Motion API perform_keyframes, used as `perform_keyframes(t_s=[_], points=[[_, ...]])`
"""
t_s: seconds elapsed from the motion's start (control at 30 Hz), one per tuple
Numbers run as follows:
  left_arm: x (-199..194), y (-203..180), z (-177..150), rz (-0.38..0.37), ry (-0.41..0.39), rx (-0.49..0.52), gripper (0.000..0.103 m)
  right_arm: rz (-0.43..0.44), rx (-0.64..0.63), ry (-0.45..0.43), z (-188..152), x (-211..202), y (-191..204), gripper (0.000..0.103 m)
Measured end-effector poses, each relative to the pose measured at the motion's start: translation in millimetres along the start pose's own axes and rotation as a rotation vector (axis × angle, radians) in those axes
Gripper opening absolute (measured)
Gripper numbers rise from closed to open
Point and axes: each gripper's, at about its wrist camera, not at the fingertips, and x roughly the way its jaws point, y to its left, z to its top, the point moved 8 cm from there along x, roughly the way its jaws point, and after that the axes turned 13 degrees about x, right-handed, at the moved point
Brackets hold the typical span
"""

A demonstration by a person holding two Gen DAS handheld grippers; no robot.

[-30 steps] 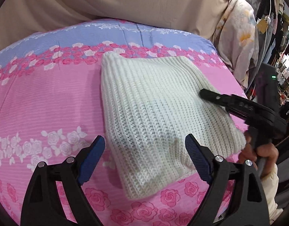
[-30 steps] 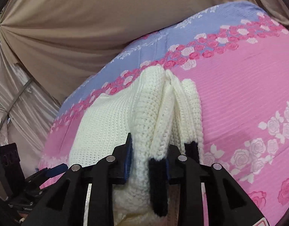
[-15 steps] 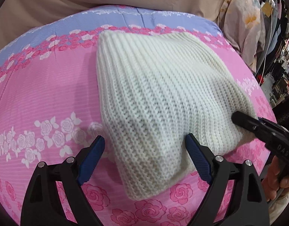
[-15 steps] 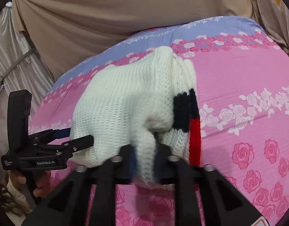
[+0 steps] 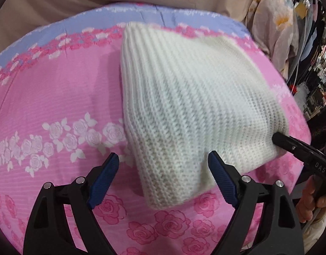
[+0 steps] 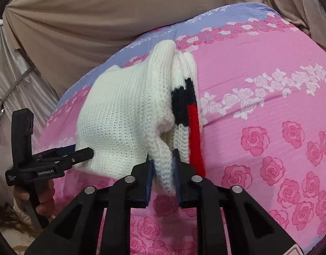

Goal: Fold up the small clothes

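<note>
A folded white knit sweater lies on the pink rose-print bed cover. In the right wrist view the sweater shows black and red stripes on a lower layer. My right gripper is shut on the near edge of the sweater's top layer and holds it lifted. In the left wrist view the right gripper meets the sweater's right edge. My left gripper is open, its jaws straddling the sweater's near corner without pinching it. It shows in the right wrist view at the sweater's left edge.
A beige curtain hangs behind the bed. A floral cloth and cluttered shelves stand at the right of the left wrist view. The bed cover has a lilac band at the far side.
The right gripper has pulled the sweater's edge toward the near side, lifting the top layer and exposing black and red stripes. The left gripper stayed open and moved closer over the sweater.
</note>
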Motion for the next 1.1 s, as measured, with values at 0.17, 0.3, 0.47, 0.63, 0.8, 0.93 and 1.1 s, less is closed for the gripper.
perform_keyframes(t_s=[0.17, 0.3, 0.47, 0.63, 0.8, 0.93, 1.1], points=[[-22.8, -0.5, 29.7, 0.02, -0.093, 0.013, 0.084, -0.005, -0.046, -0.12, 46.9, -14.4, 22.0, 0.057], [-14.0, -7.6, 55.6, 0.041, -0.126, 0.025, 0.089, -0.023, -0.061, -0.109, 85.2, 21.8, 40.0, 0.068], [9.2, -12.4, 65.0, 0.059, -0.087, 0.012, 0.089, -0.084, -0.066, -0.012, 109.8, 84.8, 41.3, 0.05], [10.4, -12.9, 64.5, 0.08, -0.089, 0.021, 0.089, 0.078, -0.023, -0.087, 135.4, 56.6, 54.4, 0.012], [18.4, -13.5, 63.0, 0.105, -0.078, 0.035, 0.089, -0.128, -0.044, 0.011, 120.3, 107.5, 13.4, 0.013], [24.1, -14.7, 59.6, 0.139, -0.061, 0.047, 0.092, -0.082, -0.026, -0.044, 118.1, 76.1, 24.0, 0.018], [24.3, -13.6, 56.0, 0.138, -0.058, 0.038, 0.093, -0.02, -0.082, -0.104, 82.8, 15.9, 37.8, 0.035]])
